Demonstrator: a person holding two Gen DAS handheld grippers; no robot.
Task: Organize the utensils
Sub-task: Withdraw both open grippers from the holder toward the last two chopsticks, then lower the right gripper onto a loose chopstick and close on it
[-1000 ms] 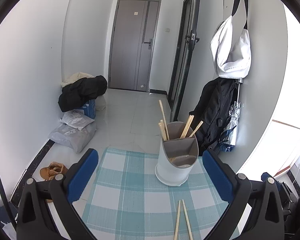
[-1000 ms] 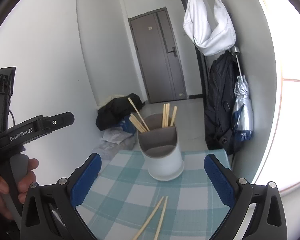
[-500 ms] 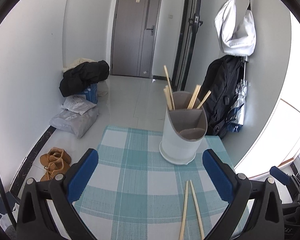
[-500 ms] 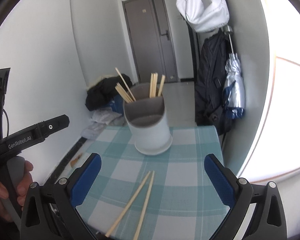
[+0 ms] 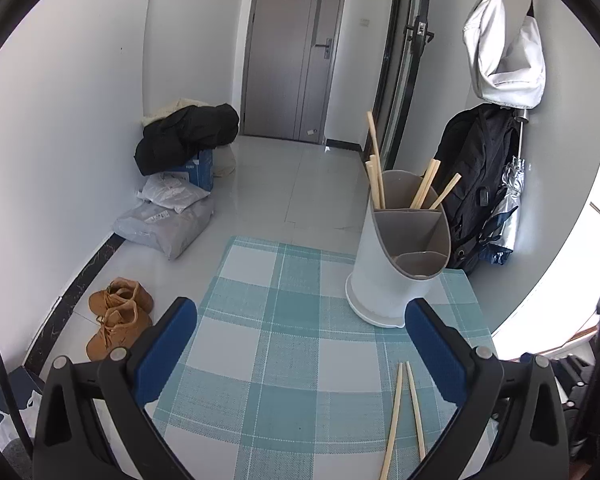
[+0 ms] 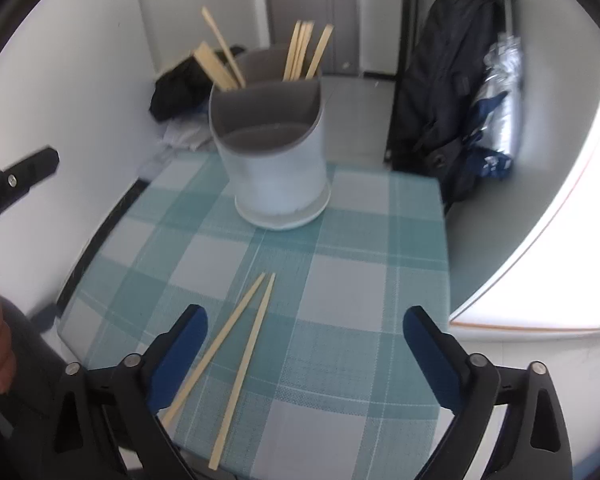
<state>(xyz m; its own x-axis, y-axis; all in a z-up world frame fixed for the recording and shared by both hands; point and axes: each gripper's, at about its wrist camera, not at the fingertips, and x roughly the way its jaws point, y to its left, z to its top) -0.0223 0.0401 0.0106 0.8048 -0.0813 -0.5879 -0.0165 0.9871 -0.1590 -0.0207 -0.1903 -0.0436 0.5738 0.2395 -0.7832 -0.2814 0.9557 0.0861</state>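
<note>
Right tongs (image 6: 304, 344) stood wide apart, nothing between the pads, jaws just eased inward a little. Hung above the near part of the checked counter (image 6: 360, 288), tipped steeply down. Just ahead of the left-hand pad lay the loose pair of chopsticks (image 6: 236, 344), touching the cloth, near-parallel, tips nearly meeting at the far end and spreading toward the tongs. Beyond them, further along the counter, stood the white utensil holder (image 6: 276, 176), upright, with other chopsticks already leaning in its two back compartments; front compartment seemingly bare.

Left tongs (image 5: 300, 344) likewise apart and holding nothing, with the same pair (image 5: 404, 408) lying just inside the right-hand pad and the holder (image 5: 396, 264) just ahead on the right.

Probably best done by shifting the right tongs sideways until both sticks sat between the pads, then closing across the middle of the pair, square to their length, so neither stick could pivot or slip free. Low, flat sticks on woven cloth: likely worth bringing the pads right down to the cloth before squeezing.
</note>
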